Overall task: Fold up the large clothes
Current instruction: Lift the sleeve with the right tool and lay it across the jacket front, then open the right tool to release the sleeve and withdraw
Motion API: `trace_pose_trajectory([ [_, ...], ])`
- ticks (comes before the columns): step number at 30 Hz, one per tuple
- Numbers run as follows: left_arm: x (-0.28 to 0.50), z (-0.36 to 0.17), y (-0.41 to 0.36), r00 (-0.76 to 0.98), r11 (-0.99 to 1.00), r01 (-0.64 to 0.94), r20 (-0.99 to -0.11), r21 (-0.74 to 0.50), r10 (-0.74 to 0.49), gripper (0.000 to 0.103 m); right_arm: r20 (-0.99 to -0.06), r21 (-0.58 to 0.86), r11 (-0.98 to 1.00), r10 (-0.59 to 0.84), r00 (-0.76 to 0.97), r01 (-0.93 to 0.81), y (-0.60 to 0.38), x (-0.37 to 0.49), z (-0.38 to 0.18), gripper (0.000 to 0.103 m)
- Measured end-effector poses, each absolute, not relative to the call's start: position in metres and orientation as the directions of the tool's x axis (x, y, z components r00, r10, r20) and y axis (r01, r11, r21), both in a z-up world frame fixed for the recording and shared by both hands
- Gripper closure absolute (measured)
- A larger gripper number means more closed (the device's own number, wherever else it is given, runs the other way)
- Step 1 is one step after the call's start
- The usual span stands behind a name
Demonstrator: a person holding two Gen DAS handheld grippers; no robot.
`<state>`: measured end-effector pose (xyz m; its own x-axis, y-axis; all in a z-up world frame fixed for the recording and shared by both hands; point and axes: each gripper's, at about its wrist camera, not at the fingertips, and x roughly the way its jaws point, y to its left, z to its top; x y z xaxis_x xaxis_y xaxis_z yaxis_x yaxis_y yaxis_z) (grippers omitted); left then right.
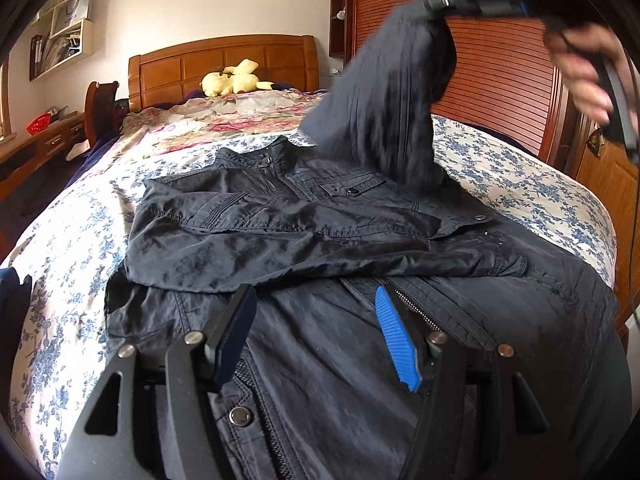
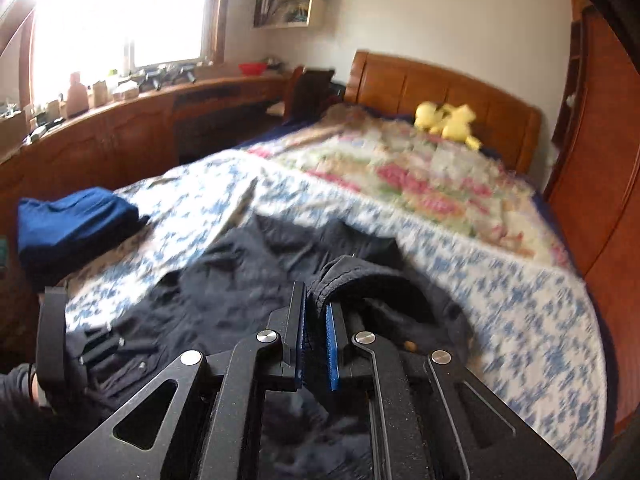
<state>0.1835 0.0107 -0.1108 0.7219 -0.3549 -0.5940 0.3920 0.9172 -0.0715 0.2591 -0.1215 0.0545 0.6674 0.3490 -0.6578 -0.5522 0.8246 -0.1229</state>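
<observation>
On the bed (image 1: 520, 184) w/ blue-floral cover lies my dark jacket (image 1: 280, 220). My right hand-held gripper (image 2: 316, 316) is clamped on its sleeve (image 1: 392, 112), lifted high; left hand-held gripper (image 1: 316, 308) hovers w/ jaws apart over the hem.

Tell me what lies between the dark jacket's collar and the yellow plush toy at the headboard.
In the left wrist view, only bedding: blue floral sheet, then pink floral quilt, between dark jacket collar and yellow plush toy.

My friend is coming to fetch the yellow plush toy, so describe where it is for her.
Look at the bed with its wooden headboard. The yellow plush toy lies against that headboard on the pink floral quilt, far from the dark jacket; nothing else there is yellow.
</observation>
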Motion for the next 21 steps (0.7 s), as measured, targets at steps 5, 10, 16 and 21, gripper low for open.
trace_pose_trajectory([
  [5,0.183,-0.109,0.012,0.727,0.919,0.386,-0.589,-0.074,-0.353,0.042,-0.725,-0.089,0.822,0.334,0.603,-0.563,-0.120,0.244,0.012,0.097],
  [10,0.185,-0.109,0.015,0.729,0.922,0.379,-0.589,-0.079,-0.350,0.042,-0.745,-0.075,0.823,0.329,0.580,-0.563,-0.127,0.228,-0.004,0.091],
  [16,0.184,-0.107,0.013,0.728,0.920,0.384,-0.589,-0.075,-0.351,0.042,-0.734,-0.057,0.844,0.327,0.595,-0.533,-0.148,0.210,-0.016,0.072],
  [21,0.181,-0.102,0.014,0.736,0.921,0.381,-0.578,-0.075,-0.352,0.042,-0.762,-0.082,0.867,0.264,0.592,-0.492,-0.173,0.202,-0.045,0.071],
])
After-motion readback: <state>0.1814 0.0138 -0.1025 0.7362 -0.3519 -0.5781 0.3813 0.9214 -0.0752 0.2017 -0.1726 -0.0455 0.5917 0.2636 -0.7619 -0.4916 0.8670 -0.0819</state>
